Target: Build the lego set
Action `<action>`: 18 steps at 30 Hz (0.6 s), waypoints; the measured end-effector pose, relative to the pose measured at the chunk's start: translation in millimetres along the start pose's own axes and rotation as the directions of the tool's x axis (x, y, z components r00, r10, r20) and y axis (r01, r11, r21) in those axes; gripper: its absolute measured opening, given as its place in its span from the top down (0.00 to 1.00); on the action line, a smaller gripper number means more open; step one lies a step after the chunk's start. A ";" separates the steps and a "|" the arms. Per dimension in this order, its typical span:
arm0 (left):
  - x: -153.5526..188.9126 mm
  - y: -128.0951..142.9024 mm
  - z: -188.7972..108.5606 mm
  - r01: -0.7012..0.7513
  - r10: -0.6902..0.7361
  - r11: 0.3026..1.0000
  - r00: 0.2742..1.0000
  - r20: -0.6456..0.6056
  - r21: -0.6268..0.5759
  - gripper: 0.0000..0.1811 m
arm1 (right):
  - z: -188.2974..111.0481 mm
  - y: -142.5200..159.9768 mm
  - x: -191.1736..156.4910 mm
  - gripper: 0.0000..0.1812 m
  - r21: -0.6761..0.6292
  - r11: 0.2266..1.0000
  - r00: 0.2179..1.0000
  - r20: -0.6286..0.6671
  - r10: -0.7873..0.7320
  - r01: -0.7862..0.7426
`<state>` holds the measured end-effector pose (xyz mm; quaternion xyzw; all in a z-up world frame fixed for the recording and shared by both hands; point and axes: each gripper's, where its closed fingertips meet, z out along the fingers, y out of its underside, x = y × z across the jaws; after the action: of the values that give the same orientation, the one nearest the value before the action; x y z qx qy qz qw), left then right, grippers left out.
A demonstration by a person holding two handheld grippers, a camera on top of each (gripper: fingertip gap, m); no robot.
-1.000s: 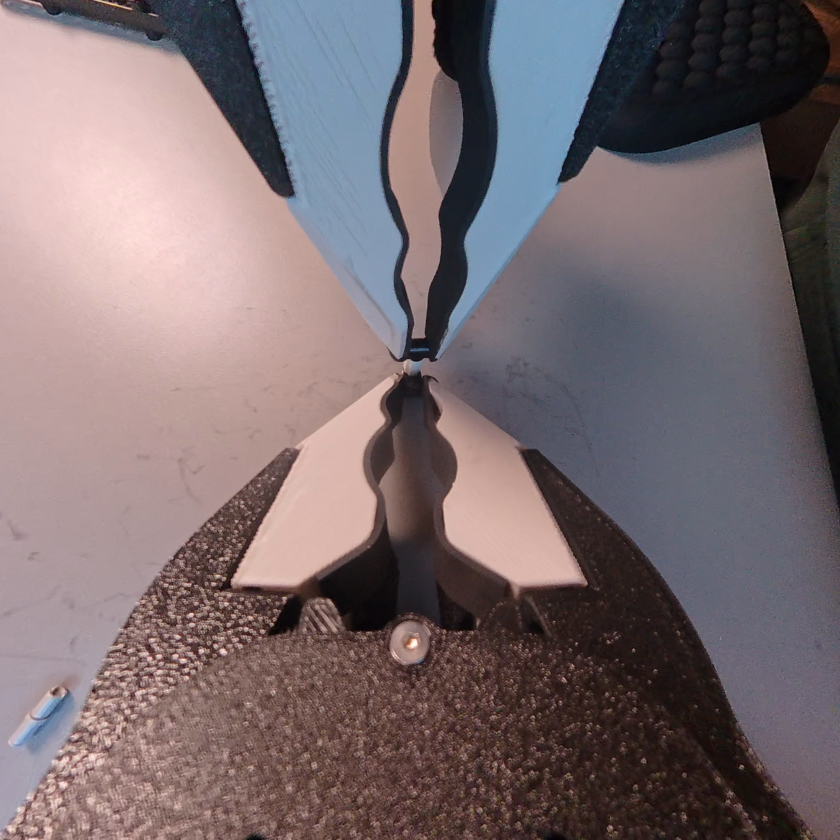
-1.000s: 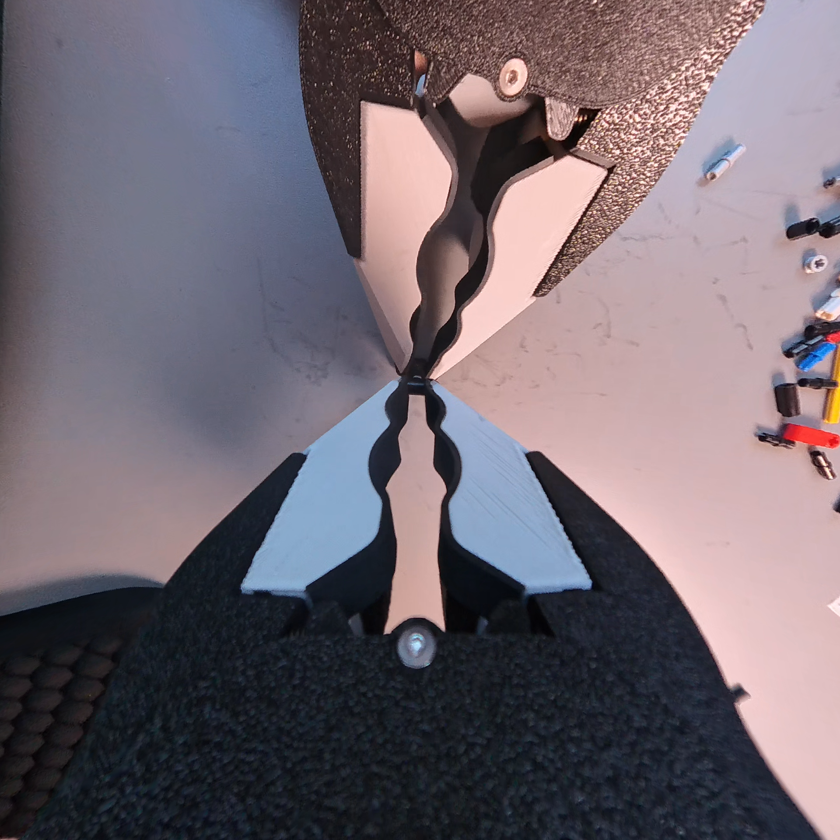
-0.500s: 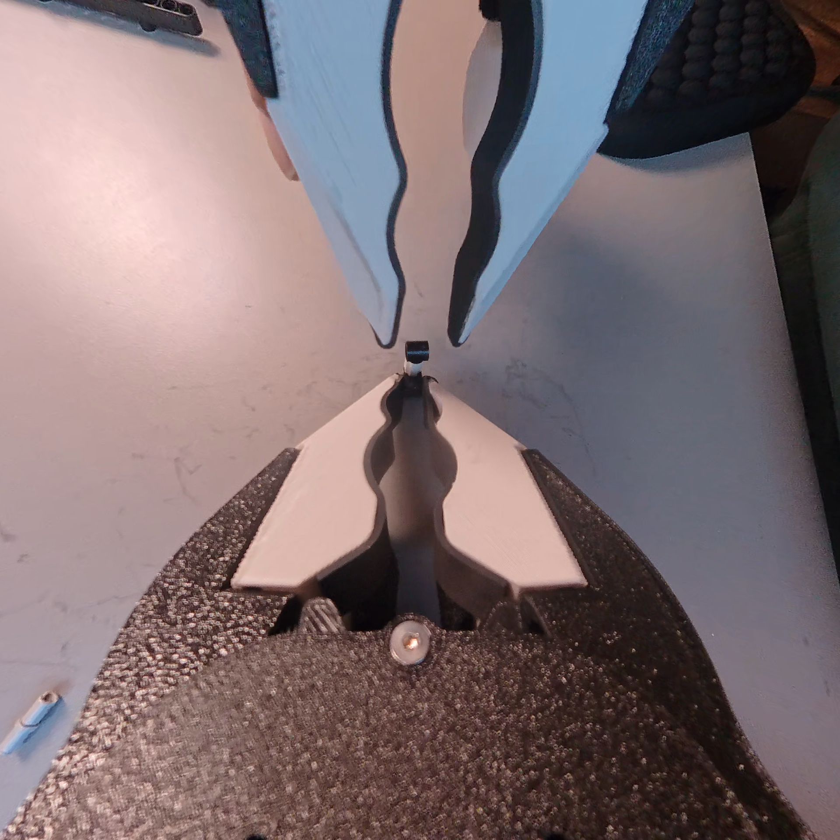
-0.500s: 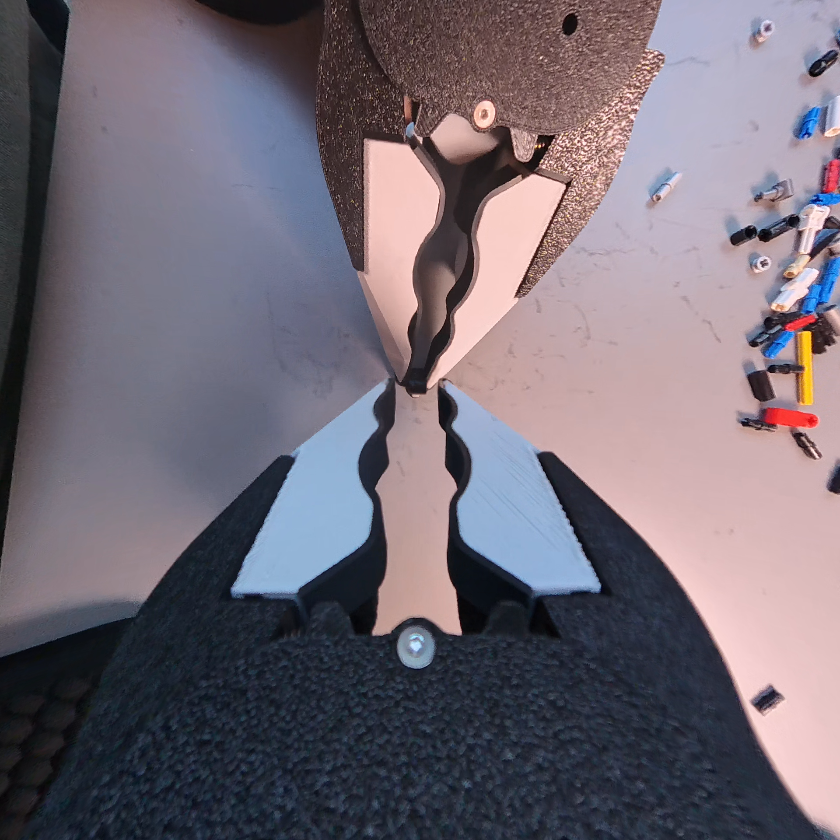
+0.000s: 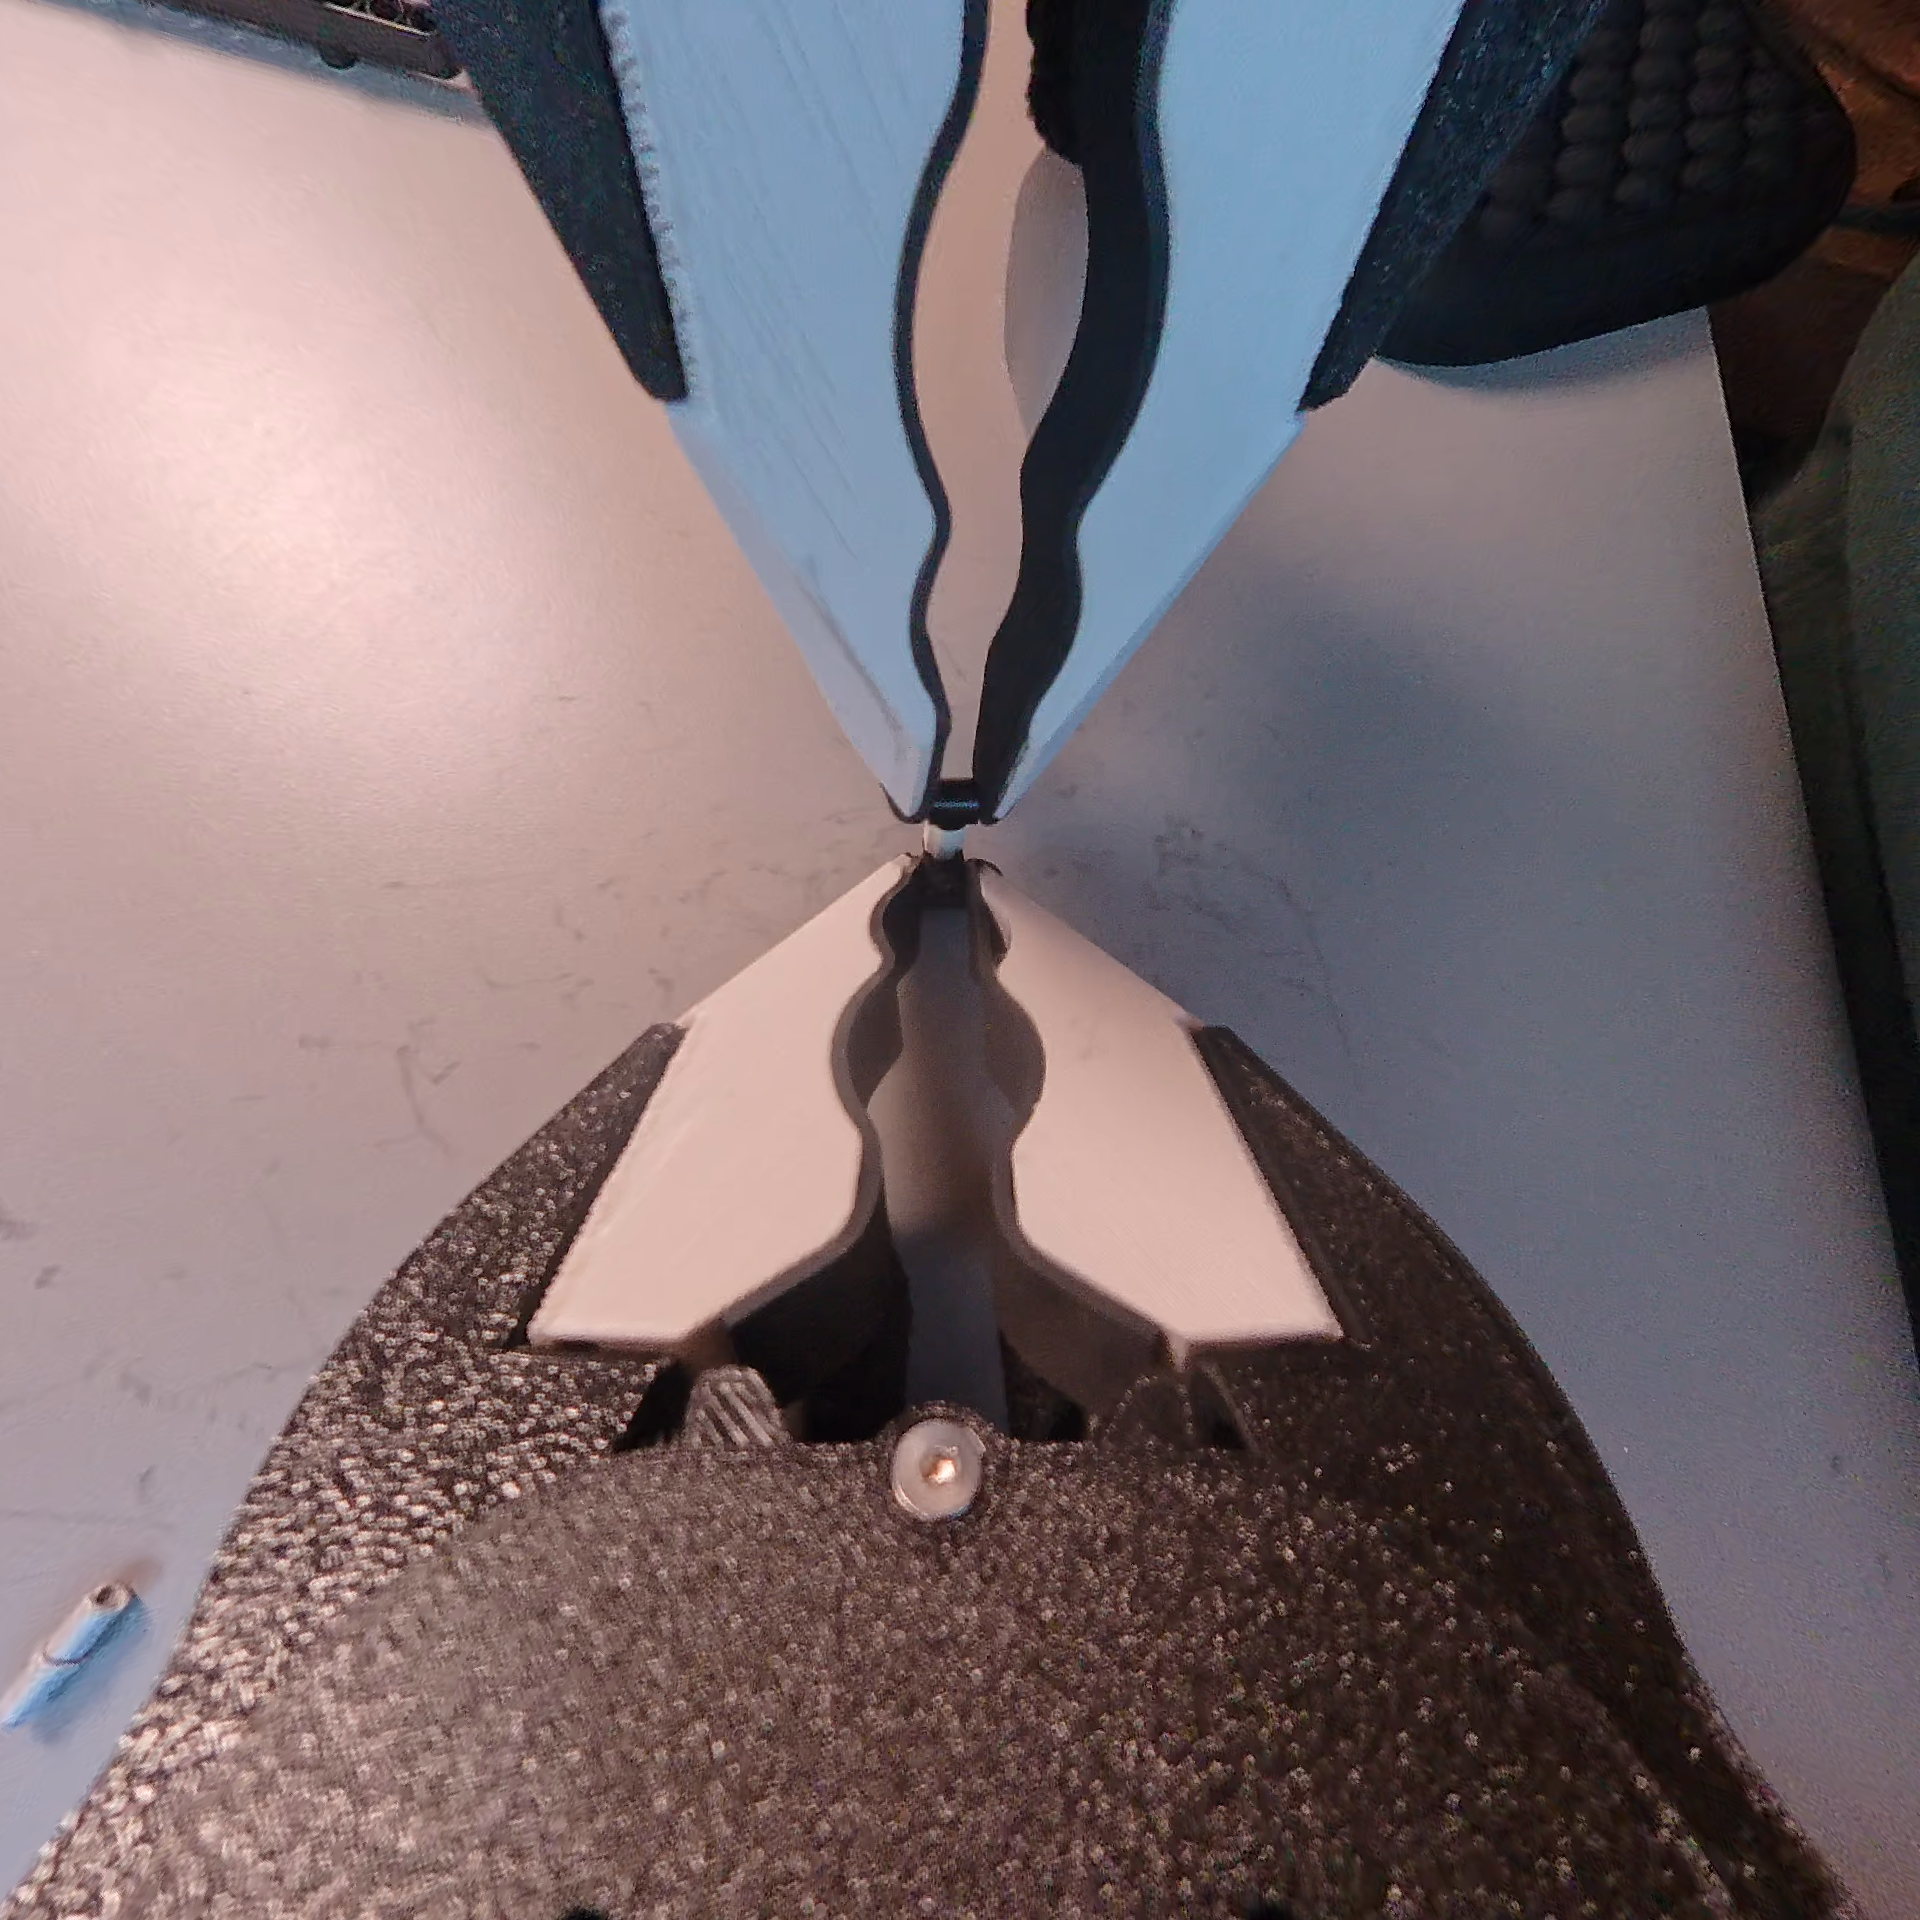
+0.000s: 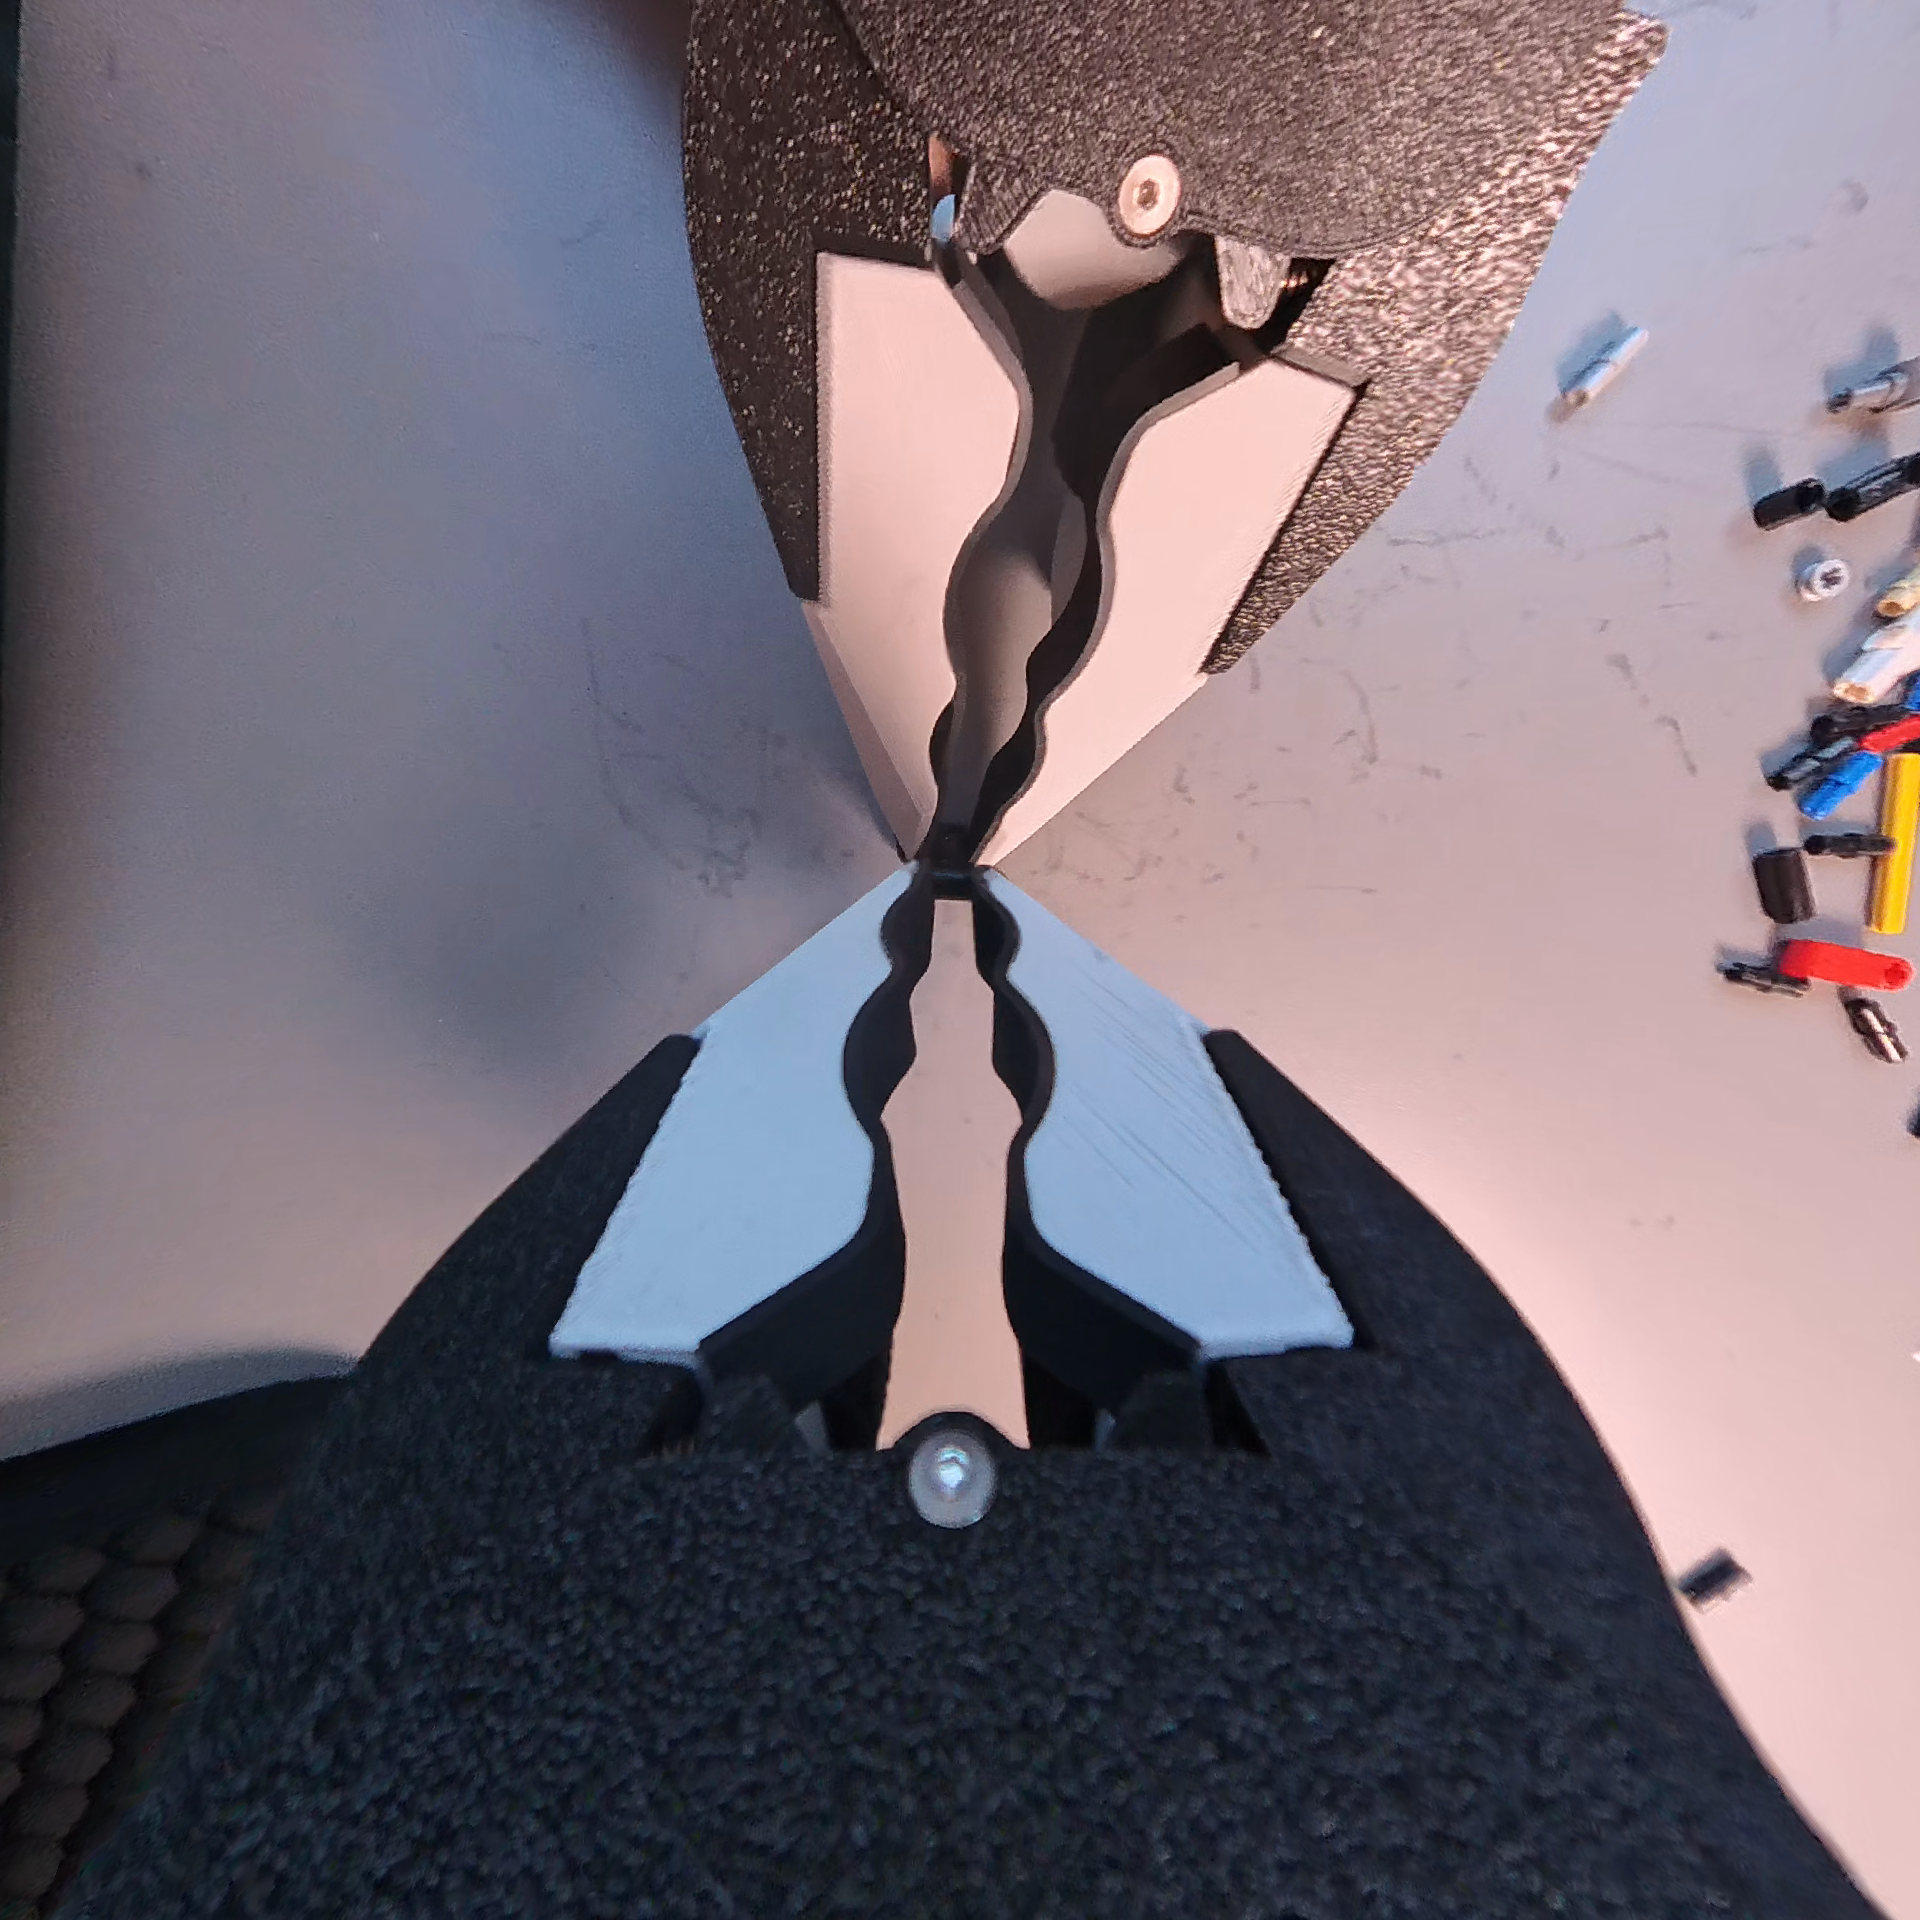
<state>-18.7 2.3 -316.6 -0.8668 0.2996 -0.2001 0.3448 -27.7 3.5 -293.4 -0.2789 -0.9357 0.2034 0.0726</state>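
The two grippers meet tip to tip above the pale table (image 5: 312, 727). My left gripper (image 5: 943, 871), with grey fingers, is shut on a small light grey pin (image 5: 945, 840). A small black lego piece (image 5: 956, 805) sits on the far end of that pin. My right gripper (image 5: 956, 816), with white fingers, comes in from the top and is shut on the black piece. In the right wrist view my right gripper (image 6: 948, 885) pinches the black piece (image 6: 951, 875), and the left gripper (image 6: 951, 847) faces it from above. The pin is hidden there.
Loose lego pieces lie at the right: a red piece (image 6: 1844, 961), a yellow axle (image 6: 1896, 842), a blue pin (image 6: 1839, 779), several black pins. A grey pin (image 5: 88, 1652) lies at the lower left. A black mesh chair (image 5: 1621, 156) stands past the table's edge. My two grippers' fingertips are within a few centimetres of each other. Both grippers' tips are roughly 20 cm from the yellow axle (image 6: 1896, 842).
Half a second ago the right gripper was open and drawn back from the black piece. It has now moved in and closed on it again. The left gripper has kept its hold.
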 end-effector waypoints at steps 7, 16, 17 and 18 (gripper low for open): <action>-7.4 4.8 -7.5 0.017 -0.018 1.000 0.999 0.040 0.005 0.95 | -32.7 1.7 7.1 0.80 0.242 0.968 0.963 -0.235 0.131 -0.072; -36.1 14.4 -22.6 0.076 -0.075 0.997 0.985 0.157 -0.003 0.95 | -170.7 168.4 61.8 0.74 0.063 0.957 0.725 -0.639 0.257 -0.283; -36.1 14.5 -22.8 0.077 -0.076 0.997 0.985 0.153 0.000 0.95 | -181.8 193.5 68.1 0.73 -0.017 0.952 0.724 -0.654 0.220 -0.304; -36.2 14.6 -22.8 0.072 -0.071 0.997 0.986 0.150 0.002 0.95 | -187.7 216.4 72.4 0.70 -0.095 0.940 0.743 -0.640 0.194 -0.327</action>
<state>-63.6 6.7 -316.6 -0.8902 0.2419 -0.1462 0.3573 65.3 272.1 -212.8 -0.4646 -0.8259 0.0126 0.3192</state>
